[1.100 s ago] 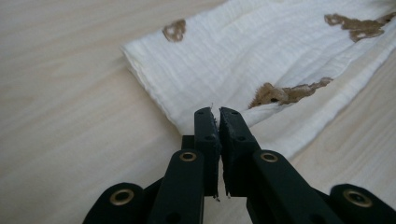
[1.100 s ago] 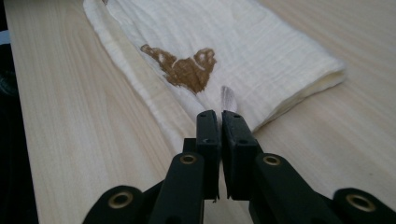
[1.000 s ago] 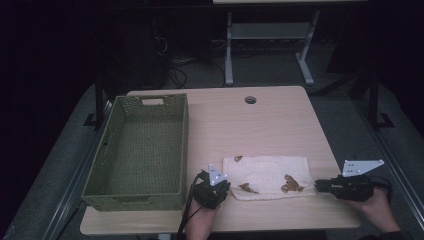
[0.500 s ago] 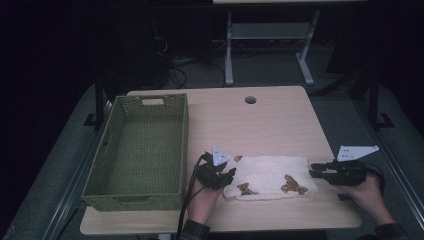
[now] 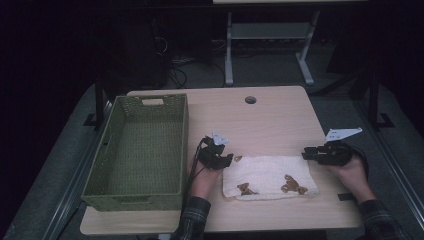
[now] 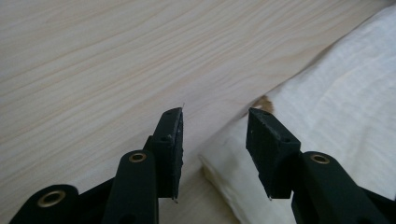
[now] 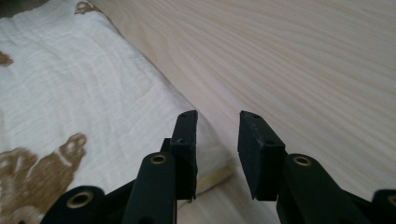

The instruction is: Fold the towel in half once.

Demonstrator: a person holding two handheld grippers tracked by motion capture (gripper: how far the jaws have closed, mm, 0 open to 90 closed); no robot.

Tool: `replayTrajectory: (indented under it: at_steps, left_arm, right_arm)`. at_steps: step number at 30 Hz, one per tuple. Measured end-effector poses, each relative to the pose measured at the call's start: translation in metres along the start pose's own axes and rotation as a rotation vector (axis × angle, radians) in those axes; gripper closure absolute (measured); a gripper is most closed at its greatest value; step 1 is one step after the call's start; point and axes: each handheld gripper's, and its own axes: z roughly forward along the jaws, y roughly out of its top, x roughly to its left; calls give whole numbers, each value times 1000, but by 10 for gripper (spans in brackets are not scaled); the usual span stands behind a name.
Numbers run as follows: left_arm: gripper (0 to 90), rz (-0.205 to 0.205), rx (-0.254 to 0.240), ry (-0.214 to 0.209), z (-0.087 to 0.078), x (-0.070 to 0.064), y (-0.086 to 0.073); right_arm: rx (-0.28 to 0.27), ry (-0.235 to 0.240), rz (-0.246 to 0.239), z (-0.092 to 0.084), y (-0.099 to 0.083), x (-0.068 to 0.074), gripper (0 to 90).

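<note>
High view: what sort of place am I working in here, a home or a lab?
Most likely a lab or workshop bench, not a home: a plain wooden table with a cable hole, loose cables on the floor behind it, and a metal frame stand in a dark room.

A light wooden table (image 5: 280,115) with a rounded rectangular top fills the middle of the high view, a round cable hole (image 5: 250,100) near its far edge at upper centre. On its left part sits a green woven basket (image 5: 107,172), long side running from the near edge toward the far one. In the lower centre right of the frame a folded white cloth (image 5: 270,172) with brown animal prints lies flat on the wood, just right of the basket and apart from it.
</note>
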Motion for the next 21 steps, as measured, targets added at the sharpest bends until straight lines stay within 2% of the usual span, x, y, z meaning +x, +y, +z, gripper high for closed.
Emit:
replayTrajectory:
  at_steps: [2, 6, 7, 14, 18, 21]
  left_arm:
    - [558, -7, 9, 7, 2, 4, 0]
    - [559, -16, 24, 12, 7, 7, -3]
    - [559, -17, 30, 14, 7, 8, -4]
    - [584, -30, 39, 5, 12, 12, -7]
    - [649, -24, 53, -27, 17, 12, -9]
    - [687, -35, 48, -46, 17, 12, -9]
  right_arm:
    - [12, 7, 4, 5, 1, -3, 684]
    - [71, -4, -5, 16, -3, -3, 715]
    - [74, -7, -18, 17, -4, -4, 729]
    - [71, 13, -5, 14, -7, -4, 830]
    - [70, 12, -10, 14, -7, -4, 839]
    - [70, 12, -12, 14, -7, -3, 841]
